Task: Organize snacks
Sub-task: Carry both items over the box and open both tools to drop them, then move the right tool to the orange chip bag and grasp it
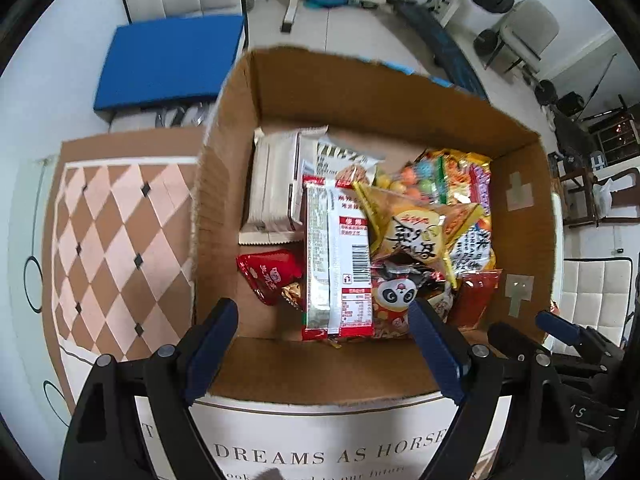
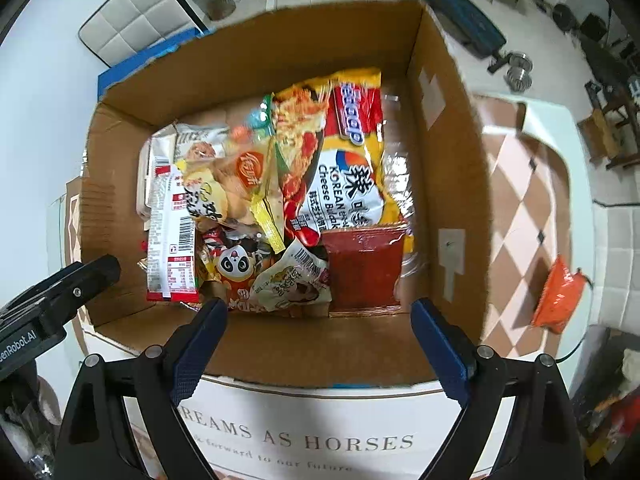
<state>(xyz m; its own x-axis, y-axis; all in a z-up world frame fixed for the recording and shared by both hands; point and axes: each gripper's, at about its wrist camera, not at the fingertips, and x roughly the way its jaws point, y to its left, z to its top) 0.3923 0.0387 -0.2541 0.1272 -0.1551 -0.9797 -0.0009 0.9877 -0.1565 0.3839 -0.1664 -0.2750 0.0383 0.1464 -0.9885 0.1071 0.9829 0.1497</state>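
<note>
Checkered surface (image 2: 520, 216) carries an orange packet (image 2: 558, 296): light, crinkly, slippery; best pinched mid-body. Left tongs (image 1: 324, 344) and right tongs (image 2: 320, 340) gape empty over the box (image 2: 256, 336).

matt brown corrugated cardboard box (image 1: 400, 92) with rough torn edges, glossy plastic-film snack packets (image 2: 352, 168), shiny foil-backed wrapper (image 1: 320, 256), matt white paper-look pack (image 1: 272, 184), smooth printed tablecloth (image 1: 120, 240), matt black plastic gripper arms with dark blue textured pads (image 2: 200, 352)
</note>
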